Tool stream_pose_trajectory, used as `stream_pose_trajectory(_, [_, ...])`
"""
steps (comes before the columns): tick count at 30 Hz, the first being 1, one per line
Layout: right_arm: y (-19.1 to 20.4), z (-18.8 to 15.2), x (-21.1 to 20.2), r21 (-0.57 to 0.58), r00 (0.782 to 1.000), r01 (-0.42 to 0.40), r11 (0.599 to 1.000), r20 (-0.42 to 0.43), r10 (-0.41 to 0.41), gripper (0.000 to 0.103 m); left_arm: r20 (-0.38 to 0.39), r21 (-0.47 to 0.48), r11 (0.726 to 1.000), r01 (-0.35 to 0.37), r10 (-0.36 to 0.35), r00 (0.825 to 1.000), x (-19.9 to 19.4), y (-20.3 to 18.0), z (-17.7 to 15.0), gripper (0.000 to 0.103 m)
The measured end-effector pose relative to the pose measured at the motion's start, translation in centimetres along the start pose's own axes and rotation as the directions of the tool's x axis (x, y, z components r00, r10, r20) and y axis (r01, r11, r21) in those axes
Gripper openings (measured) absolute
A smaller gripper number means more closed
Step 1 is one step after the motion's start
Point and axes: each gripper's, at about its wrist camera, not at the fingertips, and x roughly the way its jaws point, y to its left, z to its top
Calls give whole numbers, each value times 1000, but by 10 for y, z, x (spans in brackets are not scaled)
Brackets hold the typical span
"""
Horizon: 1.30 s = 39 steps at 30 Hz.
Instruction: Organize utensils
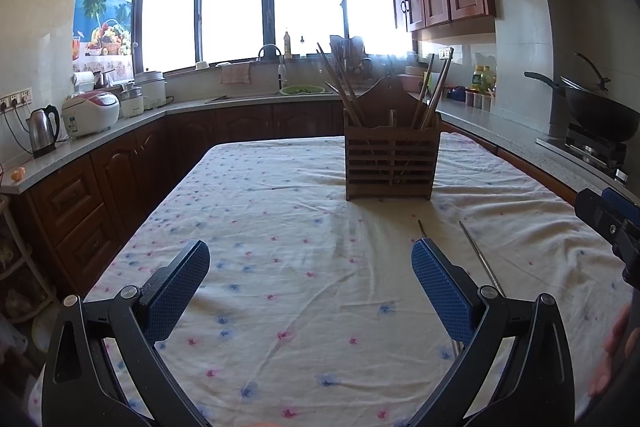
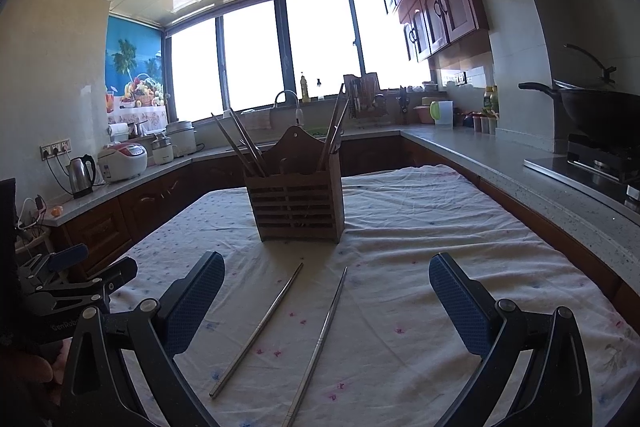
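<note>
A slatted wooden utensil holder (image 1: pixel 390 163) stands upright on the clothed table, with several wooden chopsticks (image 1: pixel 340 83) leaning in it; it also shows in the right wrist view (image 2: pixel 298 205). Two metal chopsticks (image 2: pixel 260 331) (image 2: pixel 320 343) lie loose on the cloth in front of the holder, between my right gripper's fingers. One metal chopstick (image 1: pixel 482 259) shows in the left wrist view beside my right finger. My left gripper (image 1: pixel 310 269) is open and empty above the cloth. My right gripper (image 2: pixel 326 281) is open and empty above the two chopsticks.
The table carries a white floral cloth (image 1: pixel 280 227). Counters run round it: kettle (image 1: pixel 42 131) and rice cookers (image 1: pixel 92 113) at left, sink (image 1: pixel 272 87) at the back, wok (image 1: pixel 600 111) on the stove at right. The other gripper (image 2: pixel 72 283) shows at the left edge.
</note>
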Motion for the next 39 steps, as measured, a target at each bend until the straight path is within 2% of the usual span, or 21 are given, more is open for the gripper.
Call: stream_pose_trajectory(39, [0,6,6,23,1000,-13,1000,-15,14,103,-28,1,1000,13,-13,1000,9,-2,6,103])
